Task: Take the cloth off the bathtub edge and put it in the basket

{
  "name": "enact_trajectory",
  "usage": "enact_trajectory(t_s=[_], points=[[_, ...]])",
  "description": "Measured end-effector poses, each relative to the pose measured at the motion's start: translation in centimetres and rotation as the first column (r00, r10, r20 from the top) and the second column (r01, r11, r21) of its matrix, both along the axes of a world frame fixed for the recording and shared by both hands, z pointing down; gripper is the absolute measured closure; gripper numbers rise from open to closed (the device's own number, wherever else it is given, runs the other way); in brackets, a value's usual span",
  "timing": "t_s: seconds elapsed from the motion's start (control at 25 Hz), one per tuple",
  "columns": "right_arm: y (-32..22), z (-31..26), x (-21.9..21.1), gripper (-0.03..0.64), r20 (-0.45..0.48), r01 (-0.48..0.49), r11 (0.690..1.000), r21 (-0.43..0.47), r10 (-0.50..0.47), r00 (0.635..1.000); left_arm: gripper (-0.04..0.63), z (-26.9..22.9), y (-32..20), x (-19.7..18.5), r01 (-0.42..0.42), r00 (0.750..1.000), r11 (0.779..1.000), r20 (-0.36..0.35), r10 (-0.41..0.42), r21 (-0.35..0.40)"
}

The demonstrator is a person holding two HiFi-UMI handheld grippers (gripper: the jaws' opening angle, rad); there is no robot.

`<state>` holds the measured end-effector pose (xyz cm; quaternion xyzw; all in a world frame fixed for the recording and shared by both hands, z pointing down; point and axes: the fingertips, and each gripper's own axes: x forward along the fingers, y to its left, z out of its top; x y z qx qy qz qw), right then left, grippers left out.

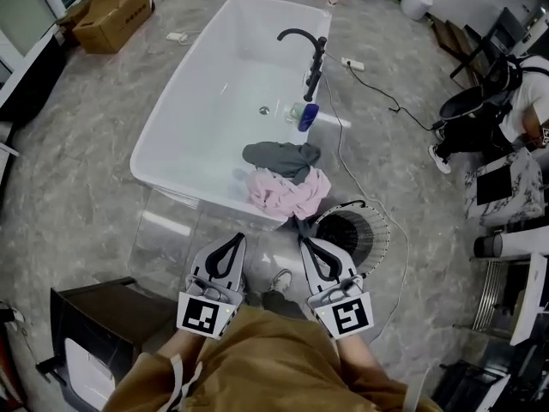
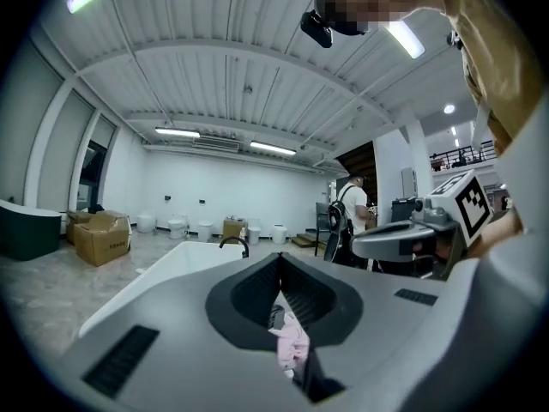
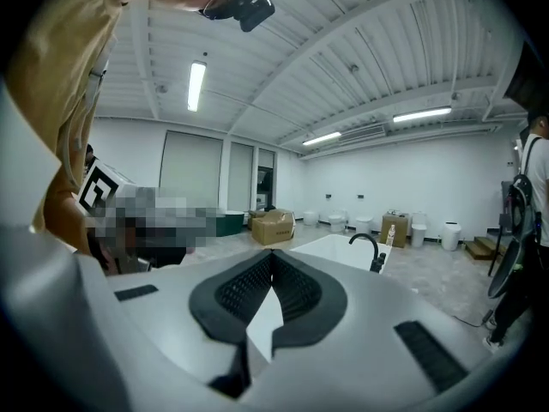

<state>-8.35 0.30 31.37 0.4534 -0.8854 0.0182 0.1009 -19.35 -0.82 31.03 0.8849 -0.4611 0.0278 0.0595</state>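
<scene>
The pink cloth (image 1: 287, 194) at frame centre looks soft and light, so pinch a raised fold; the fingers of the left gripper (image 1: 235, 240) and right gripper (image 1: 305, 244) are closed and empty.

The person wears a mustard-yellow top (image 1: 257, 359) with long sleeves. The left gripper (image 1: 238, 239) and the right gripper (image 1: 303, 241) are light grey plastic with black ribbed pads (image 2: 257, 290) inside. Each carries a cube (image 1: 204, 315) with black-and-white square markers.

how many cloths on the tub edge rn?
2. A grey cloth is draped over the bathtub near rim. A pink cloth is bunched just in front of it, touching it. More may be hidden underneath.
</scene>
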Motion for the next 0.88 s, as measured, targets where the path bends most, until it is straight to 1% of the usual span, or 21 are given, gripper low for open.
enact_trajectory(t_s=[0.16, 0.28, 0.44, 0.56, 0.76, 0.88], points=[[-2.5, 4.0, 0.9, 0.612, -0.066, 0.031, 0.998, -0.059, -0.035, 0.997, 0.588, 1.0, -2.5, 0.3, 0.058, 0.998, 0.998, 0.013, -0.058, 0.012], [-4.3, 5.9, 1.4, 0.612, -0.093, 0.029, 0.997, -0.072, -0.036, 0.995, 0.588, 1.9, -4.0, 0.8, 0.073, 0.997, 0.997, 0.019, -0.073, 0.005], [-6.5, 8.3, 1.8, 0.609, -0.102, 0.038, 0.996, -0.079, -0.046, 0.994, 0.588, 4.4, -5.2, 1.4, 0.084, 0.996, 0.996, 0.010, -0.084, -0.029], [-7.7, 11.0, 1.5, 0.606, -0.123, 0.058, 0.993, -0.099, -0.070, 0.990, 0.588, 7.3, -5.8, 1.4, 0.101, 0.995, 0.993, 0.012, -0.100, -0.062], [-9.7, 17.1, 1.5, 0.539, -0.160, 0.060, 0.982, -0.181, -0.089, 0.983, 0.588, 12.4, -6.9, 1.6, 0.105, 0.994, 0.989, 0.013, -0.104, -0.105], [-10.7, 20.1, 1.6, 0.509, -0.189, 0.060, 0.975, -0.215, -0.102, 0.977, 0.588, 15.0, -7.1, 1.5, 0.109, 0.994, 0.985, 0.013, -0.108, -0.135]])
